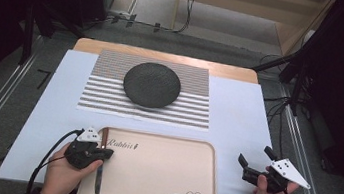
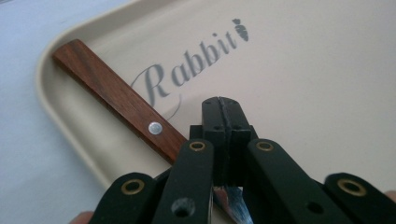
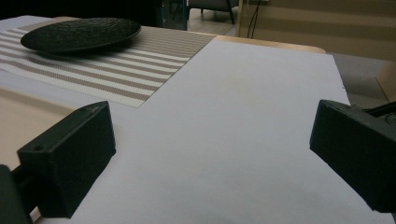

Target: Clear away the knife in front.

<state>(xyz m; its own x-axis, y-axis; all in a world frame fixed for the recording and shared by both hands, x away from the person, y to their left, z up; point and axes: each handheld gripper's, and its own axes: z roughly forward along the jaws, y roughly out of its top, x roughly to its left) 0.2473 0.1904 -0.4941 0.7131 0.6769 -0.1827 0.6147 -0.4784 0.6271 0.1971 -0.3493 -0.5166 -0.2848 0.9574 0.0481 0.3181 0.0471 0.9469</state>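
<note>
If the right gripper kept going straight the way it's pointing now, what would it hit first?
Probably nothing soon: the open right gripper faces bare white table cover; the black textured plate sits off to its left, though depth is unclear.

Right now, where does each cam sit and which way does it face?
High view: above the person's side, looking forward and down on the table; both hands enter from the bottom, left gripper over the tray, right gripper over the white sheet.
Left gripper view: rides the left gripper, looking along its shut jaws at the knife on the tray.
Right gripper view: rides the right gripper, looking between its open jaws across the sheet to the black plate.
Shared: high and right gripper views both show plate and striped mat.
</note>
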